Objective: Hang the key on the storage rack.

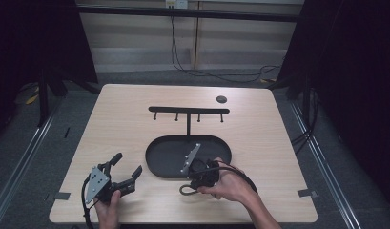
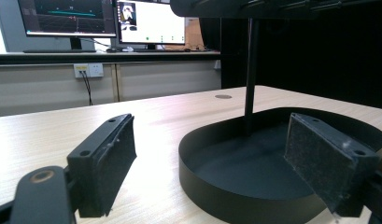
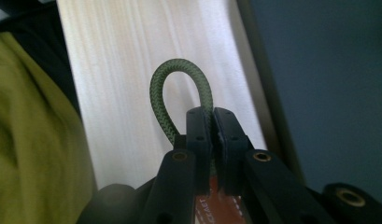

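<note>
You're clamping the right hand-held gripper shut on a green cord loop, mid-frame in the right gripper view, w/ the loop arching up-left over the table. In the high view it's lower center, by the black oval tray (hook rack behind). You're holding the left hand-held gripper w/ jaws apart, nothing between, lower left.

Braided green cord loop, matt black metal tray, pale wood-grain table
</note>
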A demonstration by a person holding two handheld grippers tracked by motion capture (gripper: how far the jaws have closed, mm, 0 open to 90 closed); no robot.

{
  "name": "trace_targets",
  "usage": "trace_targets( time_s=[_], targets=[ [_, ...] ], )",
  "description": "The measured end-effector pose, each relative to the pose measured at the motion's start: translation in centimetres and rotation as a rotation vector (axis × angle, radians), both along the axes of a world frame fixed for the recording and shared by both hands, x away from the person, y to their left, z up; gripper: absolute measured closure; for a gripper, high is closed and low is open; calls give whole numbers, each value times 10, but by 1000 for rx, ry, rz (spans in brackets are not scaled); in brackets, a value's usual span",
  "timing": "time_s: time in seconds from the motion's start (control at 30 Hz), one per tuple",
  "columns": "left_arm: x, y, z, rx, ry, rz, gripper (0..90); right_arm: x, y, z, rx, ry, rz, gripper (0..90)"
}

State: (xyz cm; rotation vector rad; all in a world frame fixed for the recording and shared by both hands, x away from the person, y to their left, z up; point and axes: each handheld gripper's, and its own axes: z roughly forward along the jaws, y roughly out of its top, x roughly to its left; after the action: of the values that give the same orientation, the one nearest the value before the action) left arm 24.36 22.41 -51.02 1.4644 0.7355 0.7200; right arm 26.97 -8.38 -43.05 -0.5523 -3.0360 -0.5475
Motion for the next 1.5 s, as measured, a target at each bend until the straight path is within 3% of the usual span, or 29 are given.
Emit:
trace_targets(
  time_s=[0.1,0.13,0.4,0.63,0.77,1.5],
  targets=[
    [0,0,0,0,0,0,163,0,0,3,-8,4,6,858],
    [0,0,0,1,1,1,162,1,0,7,-39,14,15,858],
    [0,0,0,0,0,0,161,3,2,26,-103,17,38,859],
    [0,0,0,-3,0,1,161,9,-2,41,-109,24,66,859],
    [0,0,0,-2,1,1,160,13,-3,51,-141,41,75,859],
    [0,0,0,-5,0,2,161,40,-5,102,-107,13,68,859]
  ],
)
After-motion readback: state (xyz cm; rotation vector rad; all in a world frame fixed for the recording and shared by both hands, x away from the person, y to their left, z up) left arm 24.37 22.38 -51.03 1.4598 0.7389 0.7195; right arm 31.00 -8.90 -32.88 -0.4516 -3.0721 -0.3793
